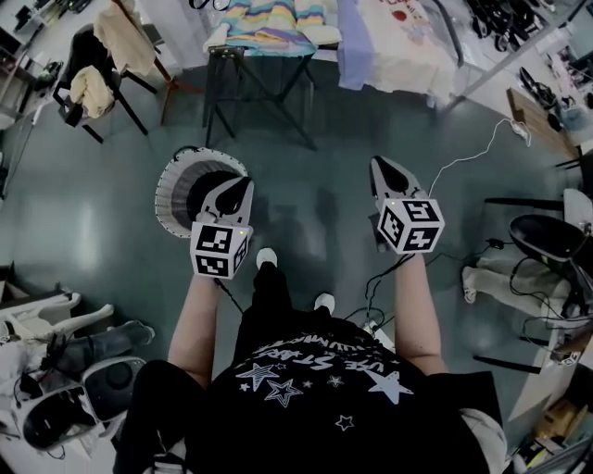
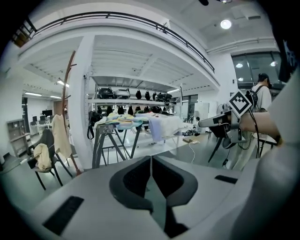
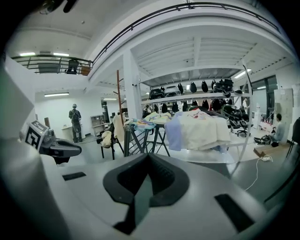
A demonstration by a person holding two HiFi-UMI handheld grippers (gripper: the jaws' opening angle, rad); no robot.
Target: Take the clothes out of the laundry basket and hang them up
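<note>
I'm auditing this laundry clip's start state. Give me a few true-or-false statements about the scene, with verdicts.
1. The left gripper holds a shirt. False: its jaws are shut on nothing.
2. The right gripper is shut and empty. True.
3. The laundry basket stands on the floor on the person's left side. True.
4. The drying rack ahead is bare. False: clothes drape over it.

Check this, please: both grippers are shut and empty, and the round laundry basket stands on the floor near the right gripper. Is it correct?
Not fully. The head view shows the laundry basket on the floor near the left gripper, not the right gripper. The rest holds: both grippers are shut and empty.
</note>
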